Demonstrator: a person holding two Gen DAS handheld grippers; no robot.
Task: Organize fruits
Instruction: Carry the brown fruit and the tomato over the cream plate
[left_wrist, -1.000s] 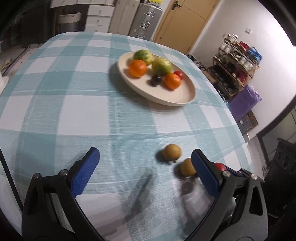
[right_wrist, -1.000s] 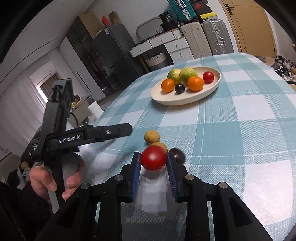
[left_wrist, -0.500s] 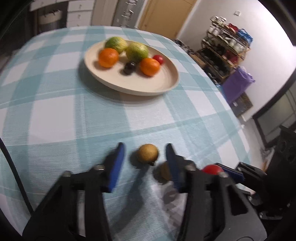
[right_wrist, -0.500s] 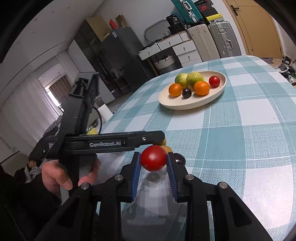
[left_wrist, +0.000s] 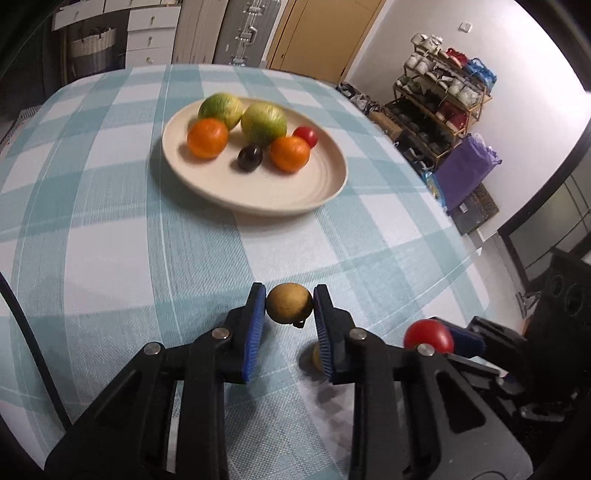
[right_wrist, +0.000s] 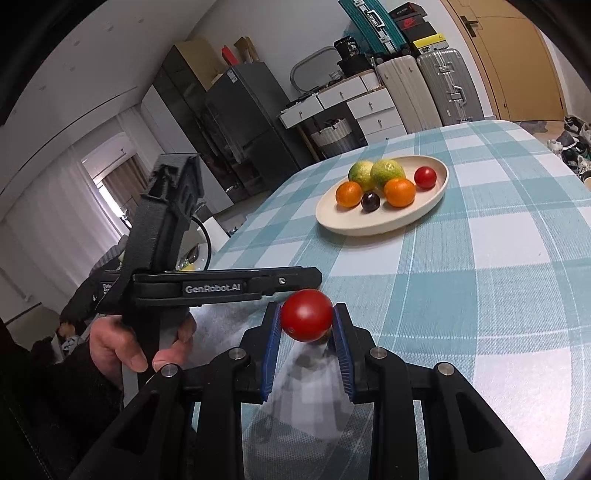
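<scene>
My left hand-held gripper (left_wrist: 289, 302) has just closed on the brown fruit (left_wrist: 289, 303), my right hand-held gripper (right_wrist: 306, 322) pinches the red tomato (right_wrist: 306, 319), so both can head for the plate (left_wrist: 321, 192) ahead.

Teal-and-white checked tablecloth (left_wrist: 110, 221), cream plate (left_wrist: 258, 192) (oranges, green citrus), red tomato (right_wrist: 306, 315).

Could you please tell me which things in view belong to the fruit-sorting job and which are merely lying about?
Job:
- brown fruit, held in left tool
- red tomato, held in right tool
- plate of fruit

Lying about:
- suitcases
- shelf rack
- purple bag
</scene>
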